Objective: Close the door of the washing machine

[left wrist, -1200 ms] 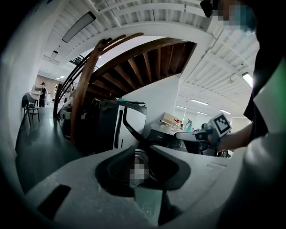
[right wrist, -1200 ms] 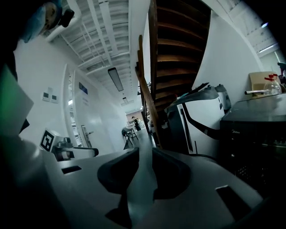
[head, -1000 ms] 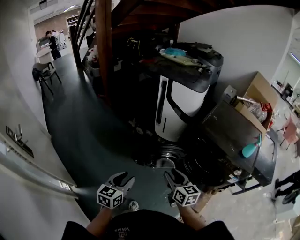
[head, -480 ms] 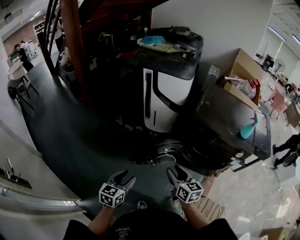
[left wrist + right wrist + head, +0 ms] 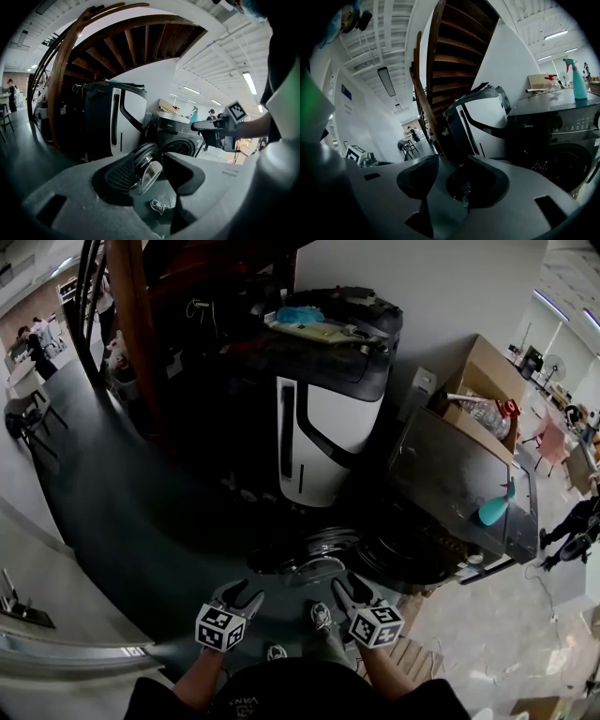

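A dark grey washing machine (image 5: 450, 493) stands at the right in the head view. Its round door (image 5: 314, 549) hangs swung open to the left of the drum opening (image 5: 403, 559). My left gripper (image 5: 236, 596) and right gripper (image 5: 349, 592) hover side by side short of the door, both open and holding nothing. In the left gripper view the door (image 5: 145, 161) shows beyond the left gripper (image 5: 150, 164), with the machine (image 5: 180, 140) behind and the right gripper (image 5: 211, 126) to the right. The right gripper view has the right gripper (image 5: 451, 164) open, the machine (image 5: 562, 136) at the right.
A white-and-black appliance (image 5: 323, 427) stands left of the machine, under wooden stairs with a post (image 5: 131, 334). A teal spray bottle (image 5: 494, 507) sits on the machine's top, a cardboard box (image 5: 487, 381) behind it. The person's shoe (image 5: 321, 615) is between the grippers.
The person has stepped nearer the machine, and a shoe has come into view between the grippers. Both grippers sit slightly lower in the picture. Their jaws stay empty.
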Demonstrator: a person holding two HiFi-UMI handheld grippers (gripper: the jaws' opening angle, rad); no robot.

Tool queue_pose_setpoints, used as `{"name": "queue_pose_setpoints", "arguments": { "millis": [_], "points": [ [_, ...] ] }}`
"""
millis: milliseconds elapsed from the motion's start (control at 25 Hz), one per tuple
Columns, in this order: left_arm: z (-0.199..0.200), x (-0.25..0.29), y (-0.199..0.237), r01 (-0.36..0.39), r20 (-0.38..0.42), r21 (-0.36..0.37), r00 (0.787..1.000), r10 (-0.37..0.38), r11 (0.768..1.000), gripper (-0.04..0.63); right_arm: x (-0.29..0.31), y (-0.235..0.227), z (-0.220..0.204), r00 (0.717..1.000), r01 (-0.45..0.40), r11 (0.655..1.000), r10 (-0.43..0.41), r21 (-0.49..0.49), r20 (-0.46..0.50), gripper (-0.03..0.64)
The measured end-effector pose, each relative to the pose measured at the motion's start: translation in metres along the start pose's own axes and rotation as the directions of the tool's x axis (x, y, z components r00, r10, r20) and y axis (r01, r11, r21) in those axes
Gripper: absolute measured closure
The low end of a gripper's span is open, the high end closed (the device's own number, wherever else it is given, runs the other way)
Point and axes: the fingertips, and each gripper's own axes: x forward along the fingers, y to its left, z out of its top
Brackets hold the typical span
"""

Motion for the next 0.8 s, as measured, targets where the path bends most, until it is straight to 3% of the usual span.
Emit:
{"name": "queue_pose_setpoints", "arguments": {
  "millis": [400,800],
  "points": [
    [0.025,0.076,0.026,-0.07,-0.035,-0.006,0.997,0.07,0.998,0.396,0.05,-0.051,0.023,0.994,-0.07,0.998,0.069,-0.007,-0.084,0.442],
    [0.029,0.179,0.043,-0.099,-0.144,0.028,0.984,0.102,0.995,0.357,0.096,-0.112,0.032,0.964,-0.184,0.982,0.174,-0.034,-0.2,0.442]
  ]
}}
